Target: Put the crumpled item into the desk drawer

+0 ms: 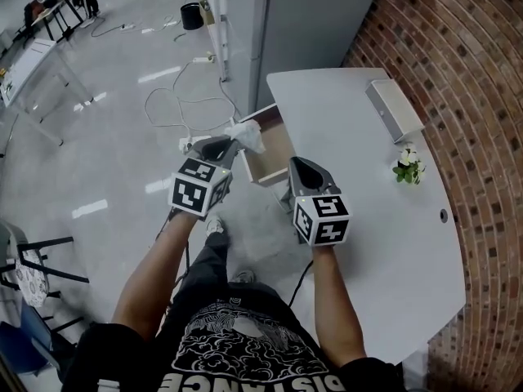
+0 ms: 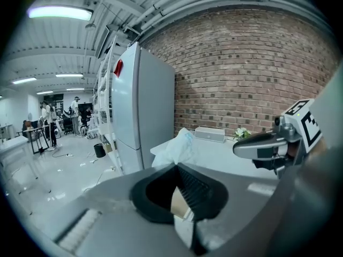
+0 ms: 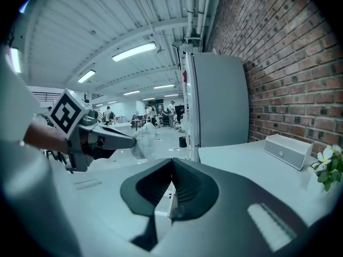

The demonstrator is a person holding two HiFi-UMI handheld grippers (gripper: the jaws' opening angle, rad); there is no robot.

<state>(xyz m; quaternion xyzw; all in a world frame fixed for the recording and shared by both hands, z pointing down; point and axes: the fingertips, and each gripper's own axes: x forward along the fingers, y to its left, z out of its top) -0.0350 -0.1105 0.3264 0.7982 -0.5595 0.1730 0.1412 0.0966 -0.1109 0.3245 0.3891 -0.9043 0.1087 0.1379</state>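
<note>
The crumpled white item sticks out of the tips of my left gripper, which is shut on it. It hangs over the left edge of the open desk drawer, which is pulled out from the white desk. In the left gripper view the crumpled item rises just past the shut left gripper. My right gripper is at the drawer's right side, jaws together with nothing seen between them. The right gripper view shows the right gripper and, to its left, the left gripper with the item.
A white box and a small flowering plant stand on the desk near the brick wall. A tall grey cabinet stands behind the desk. Cables lie on the floor, and a chair is at far left.
</note>
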